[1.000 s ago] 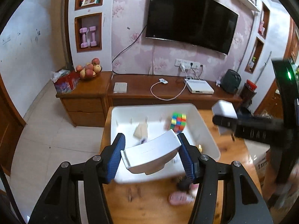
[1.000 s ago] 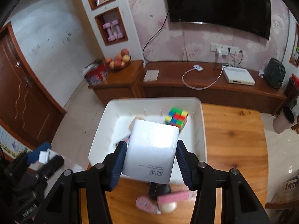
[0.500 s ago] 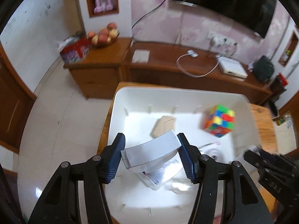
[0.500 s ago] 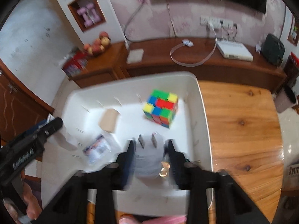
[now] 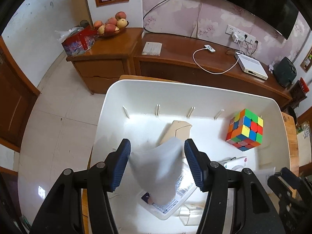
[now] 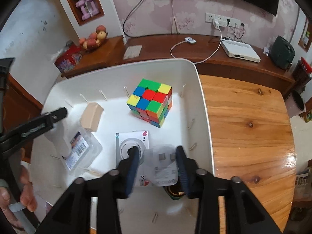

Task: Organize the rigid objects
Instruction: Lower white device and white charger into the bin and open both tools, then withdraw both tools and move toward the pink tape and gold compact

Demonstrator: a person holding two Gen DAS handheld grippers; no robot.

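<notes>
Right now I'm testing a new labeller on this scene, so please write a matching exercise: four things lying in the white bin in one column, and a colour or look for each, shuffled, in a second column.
Things
1. cube
2. block
3. case
4. charger

Looks
A. clear plastic with a printed label
B. white, two metal prongs showing
C. squares of many colours
D. plain beige

Pairs: 1-C, 2-D, 3-A, 4-B

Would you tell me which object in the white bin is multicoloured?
The puzzle cube, standing near the far wall of the bin; the beige block is plain.
</notes>
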